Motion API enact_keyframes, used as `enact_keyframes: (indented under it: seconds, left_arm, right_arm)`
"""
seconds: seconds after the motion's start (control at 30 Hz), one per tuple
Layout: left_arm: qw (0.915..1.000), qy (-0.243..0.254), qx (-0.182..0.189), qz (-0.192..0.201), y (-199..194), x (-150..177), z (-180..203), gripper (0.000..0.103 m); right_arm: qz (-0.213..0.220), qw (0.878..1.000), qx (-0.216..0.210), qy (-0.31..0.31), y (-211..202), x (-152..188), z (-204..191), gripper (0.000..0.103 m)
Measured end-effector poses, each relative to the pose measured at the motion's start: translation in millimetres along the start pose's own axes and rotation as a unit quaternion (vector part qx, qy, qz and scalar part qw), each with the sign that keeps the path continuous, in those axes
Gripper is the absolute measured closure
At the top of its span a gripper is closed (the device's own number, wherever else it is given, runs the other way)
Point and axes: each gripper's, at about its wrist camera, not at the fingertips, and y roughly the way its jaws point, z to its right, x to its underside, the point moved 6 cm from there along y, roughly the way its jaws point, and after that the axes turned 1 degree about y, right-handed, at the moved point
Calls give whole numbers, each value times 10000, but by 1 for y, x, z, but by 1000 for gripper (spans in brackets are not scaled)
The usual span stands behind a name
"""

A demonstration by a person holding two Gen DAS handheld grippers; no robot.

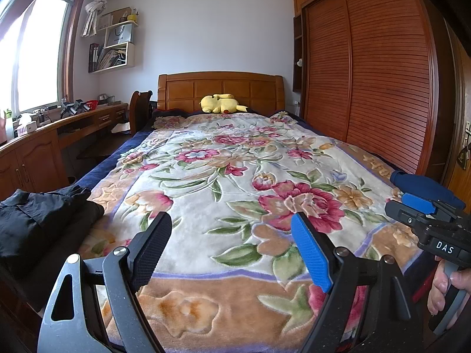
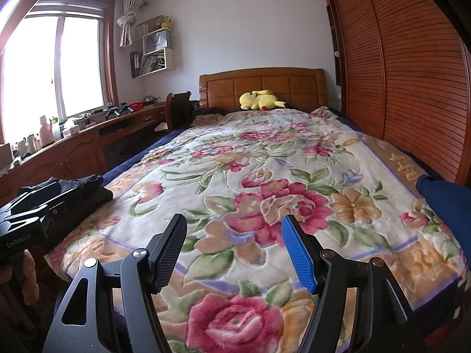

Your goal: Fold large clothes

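Left wrist view has my left gripper [image 1: 232, 229] held over the foot of the bed, jaws spread wide with nothing between them but the floral blanket [image 1: 235, 170] below. My right gripper [image 2: 234, 232] hangs the same way, spread and empty, and its body shows at the right edge of the left view with the hand [image 1: 447, 288] on its handle. As for the clothes, a black pile [image 1: 38, 223] sits at the near left corner of the bed, looking roughly stacked, perhaps already folded, though I cannot tell how neatly. A dark blue garment [image 2: 444, 203] lies bunched at the right edge, not laid out, so I judge that one is left to do. The middle of the blanket is free for spreading it. A yellow plush toy [image 1: 220, 103] rests by the headboard [image 1: 220, 88], well apart from my work. The wardrobe [image 1: 368, 73] runs close along the right, the desk [image 1: 44, 144] along the left; neither blocks me.
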Motion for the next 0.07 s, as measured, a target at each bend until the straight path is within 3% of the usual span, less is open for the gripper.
enact_keyframes:
  seconds: [0.07]
  left_arm:
    - [10000,-5,4,-2,0,1,0,19]
  right_arm:
    - [-4,10000,2,-1,0,0,0,34]
